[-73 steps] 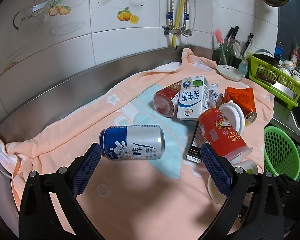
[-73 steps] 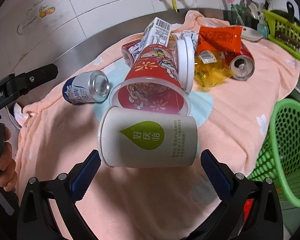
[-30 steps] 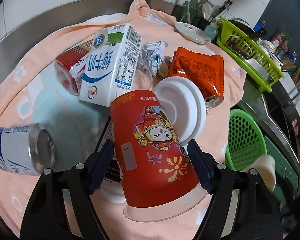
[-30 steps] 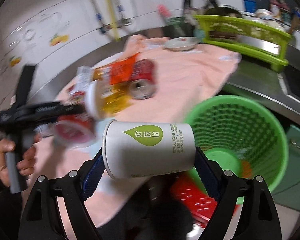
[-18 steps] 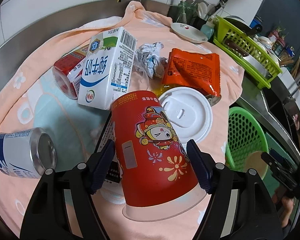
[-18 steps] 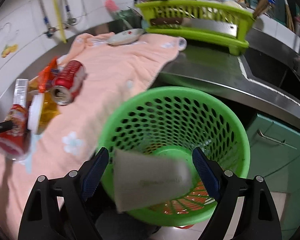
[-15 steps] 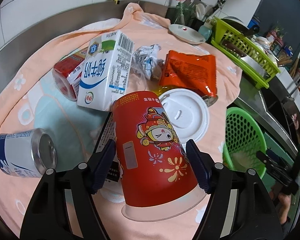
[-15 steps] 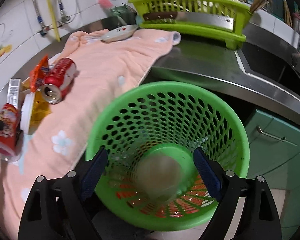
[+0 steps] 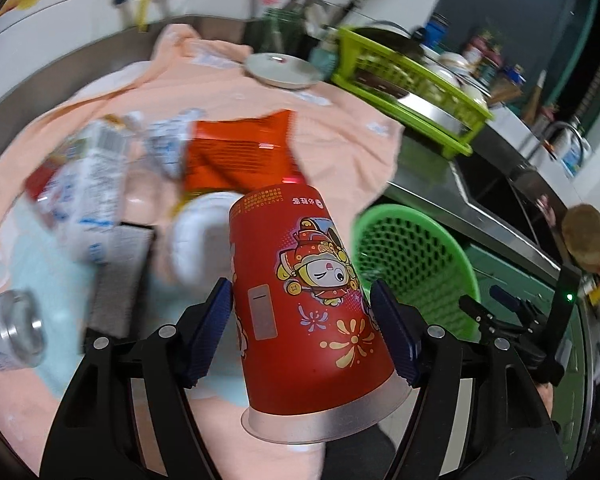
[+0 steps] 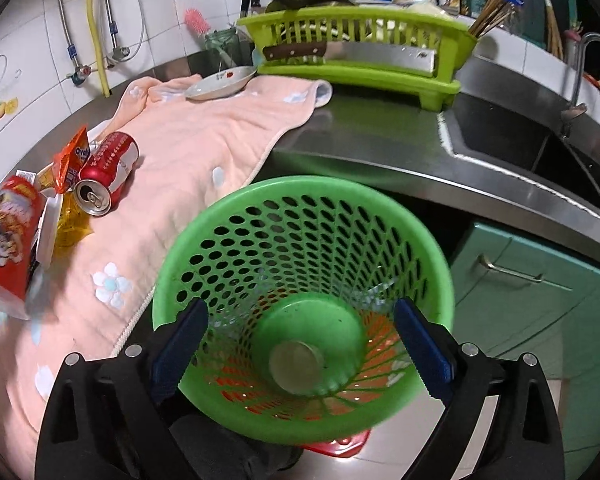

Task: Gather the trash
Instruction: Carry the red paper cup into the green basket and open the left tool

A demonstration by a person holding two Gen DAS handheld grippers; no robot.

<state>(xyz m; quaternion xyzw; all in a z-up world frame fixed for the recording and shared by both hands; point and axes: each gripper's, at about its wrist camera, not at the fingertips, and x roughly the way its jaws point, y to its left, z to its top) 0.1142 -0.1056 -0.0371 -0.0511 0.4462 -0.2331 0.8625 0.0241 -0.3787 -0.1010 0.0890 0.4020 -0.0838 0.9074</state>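
Left gripper (image 9: 302,316) clamps the red cup (image 9: 300,280) mid-body, rim toward you, lifted clear of the peach towel (image 9: 340,120) so you can swing it over. Green basket (image 9: 412,264) sits at 3 o'clock of the cup, below the counter edge. Your right gripper (image 10: 300,344) hangs spread wide and empty over that basket, a paper cup (image 10: 296,366) lying at its bottom. Red can (image 10: 106,172) and orange wrapper (image 10: 72,158) wait on the towel at 10 o'clock.
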